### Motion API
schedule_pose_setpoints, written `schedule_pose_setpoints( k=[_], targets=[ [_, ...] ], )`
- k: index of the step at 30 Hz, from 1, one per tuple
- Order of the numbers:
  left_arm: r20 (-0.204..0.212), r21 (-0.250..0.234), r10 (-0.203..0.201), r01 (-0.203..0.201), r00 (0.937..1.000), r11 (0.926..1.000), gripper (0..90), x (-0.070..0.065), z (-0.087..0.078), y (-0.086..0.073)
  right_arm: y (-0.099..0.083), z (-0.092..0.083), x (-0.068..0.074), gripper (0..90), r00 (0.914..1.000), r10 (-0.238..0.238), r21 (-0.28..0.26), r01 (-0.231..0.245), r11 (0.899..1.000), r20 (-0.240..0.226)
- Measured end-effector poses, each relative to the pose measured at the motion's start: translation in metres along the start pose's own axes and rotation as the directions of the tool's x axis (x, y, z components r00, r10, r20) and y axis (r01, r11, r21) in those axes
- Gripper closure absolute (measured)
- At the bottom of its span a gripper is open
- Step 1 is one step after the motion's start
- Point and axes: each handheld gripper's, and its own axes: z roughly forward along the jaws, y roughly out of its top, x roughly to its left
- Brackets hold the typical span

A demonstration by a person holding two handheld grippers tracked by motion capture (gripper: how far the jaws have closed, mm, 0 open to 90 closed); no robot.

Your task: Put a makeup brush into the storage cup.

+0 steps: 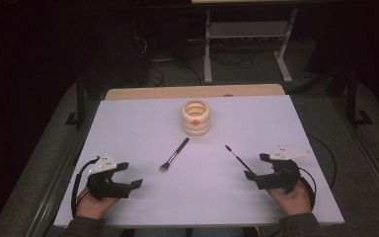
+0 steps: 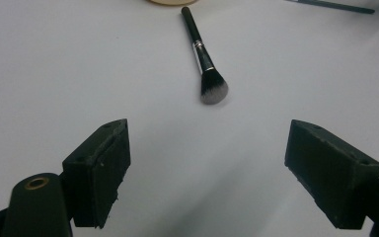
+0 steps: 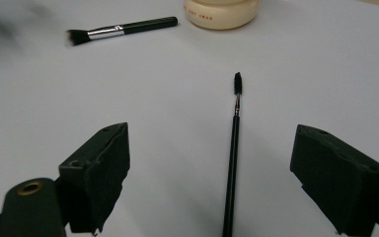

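With both the left gripper (image 1: 137, 183) and right gripper (image 1: 248, 174) spread wide and empty at the frame's bottom corners, the thin brush (image 3: 233, 163) could be nudged away by a jaw.

Black grippers (image 1: 128, 175) (image 1: 256, 166) with grey three-cornered plates, looping black cables (dark sleeves below)

Bare table (image 1: 128, 128) lies open between brushes; only the ringed holder (image 1: 196, 118) blocks mid-table.
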Motion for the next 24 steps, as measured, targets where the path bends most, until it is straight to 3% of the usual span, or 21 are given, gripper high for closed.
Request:
schedule_pose_setpoints(
  k=[24],
  targets=[
    [0.026,0.011,0.018,-0.018,0.9995,0.9998,19.6,-0.0055,0.0055,0.0067,0.0010,0.0018,0.0009,14.5,0.9999,0.001,-0.008,-0.001,1.000,-0.016]
  ],
)
